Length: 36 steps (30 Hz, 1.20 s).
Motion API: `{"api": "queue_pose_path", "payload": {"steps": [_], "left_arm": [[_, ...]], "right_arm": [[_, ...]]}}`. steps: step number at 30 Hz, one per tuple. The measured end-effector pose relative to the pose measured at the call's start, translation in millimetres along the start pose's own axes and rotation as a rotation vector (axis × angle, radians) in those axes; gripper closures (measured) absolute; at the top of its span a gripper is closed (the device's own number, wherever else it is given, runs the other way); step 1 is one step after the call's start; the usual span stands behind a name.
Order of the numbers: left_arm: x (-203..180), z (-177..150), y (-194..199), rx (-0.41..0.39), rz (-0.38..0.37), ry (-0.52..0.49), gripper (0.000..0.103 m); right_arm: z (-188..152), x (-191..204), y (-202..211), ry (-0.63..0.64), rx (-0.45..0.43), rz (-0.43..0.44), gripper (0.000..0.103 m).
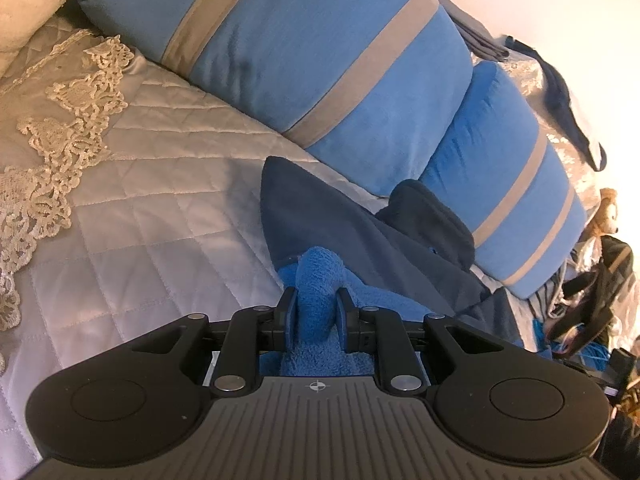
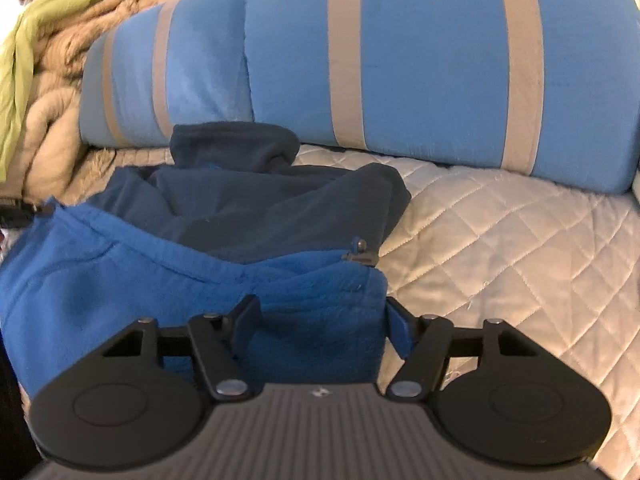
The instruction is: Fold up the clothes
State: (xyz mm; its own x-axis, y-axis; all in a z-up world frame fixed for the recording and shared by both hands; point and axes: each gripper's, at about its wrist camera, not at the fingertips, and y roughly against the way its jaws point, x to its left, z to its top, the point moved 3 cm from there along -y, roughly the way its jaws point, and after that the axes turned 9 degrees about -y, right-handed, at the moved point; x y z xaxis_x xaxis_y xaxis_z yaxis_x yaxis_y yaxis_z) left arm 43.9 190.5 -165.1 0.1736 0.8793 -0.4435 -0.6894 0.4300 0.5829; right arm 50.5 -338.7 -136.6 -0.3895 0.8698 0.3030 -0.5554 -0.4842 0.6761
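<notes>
Quilted bedspread (image 2: 500, 240) covers the bed, pale and diamond-stitched, lace trim (image 1: 52, 160) along one side in your left view. Two blue pillows (image 2: 420, 60) with grey stripes lie across the back, touching the bedspread. Tan blanket (image 2: 52, 100) and a green cloth (image 2: 24, 52) are heaped at far left of your right view.

The fleece jacket (image 2: 120, 280) lies bunched on the bedspread just in front of the pillows: bright blue part near you, dark navy part (image 2: 260, 200) behind it, zipper pull (image 2: 360, 254) at the seam on the right edge.

Your left gripper (image 1: 314, 312) is clamped on a bunched ridge of the bright blue fleece, pads pressing both sides. Your right gripper (image 2: 320, 328) has its jaws spread around the jacket's near right edge; fleece sits between the fingers, but the right pad stands off the fabric, so no grip there.
</notes>
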Motion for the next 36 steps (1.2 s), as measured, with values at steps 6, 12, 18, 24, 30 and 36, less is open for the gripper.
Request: {"api": "queue_pose_path", "payload": {"steps": [6, 12, 18, 24, 30, 36], "left_arm": [[-1.4, -0.1, 2.1, -0.001, -0.007, -0.001, 0.082], [-3.2, 0.8, 3.7, -0.003, -0.016, -0.001, 0.082], [-6.3, 0.8, 8.4, -0.008, -0.027, -0.004, 0.082], [-5.7, 0.7, 10.4, -0.01, -0.034, -0.004, 0.082], [-6.4, 0.2, 11.0, -0.011, -0.035, -0.008, 0.08], [0.4, -0.5, 16.2, -0.015, -0.05, 0.007, 0.066]], "right_arm": [[2.3, -2.6, 6.2, -0.002, -0.024, -0.004, 0.061], [0.9, 3.8, 9.8, 0.042, -0.043, -0.044, 0.082], [-2.4, 17.1, 4.1, 0.134, -0.023, -0.123, 0.076], [-8.5, 31.0, -2.2, 0.253, -0.018, -0.182, 0.075], [-14.0, 44.2, -0.8, 0.355, -0.046, -0.229, 0.086], [5.0, 1.3, 16.6, -0.05, -0.115, -0.062, 0.089]]}}
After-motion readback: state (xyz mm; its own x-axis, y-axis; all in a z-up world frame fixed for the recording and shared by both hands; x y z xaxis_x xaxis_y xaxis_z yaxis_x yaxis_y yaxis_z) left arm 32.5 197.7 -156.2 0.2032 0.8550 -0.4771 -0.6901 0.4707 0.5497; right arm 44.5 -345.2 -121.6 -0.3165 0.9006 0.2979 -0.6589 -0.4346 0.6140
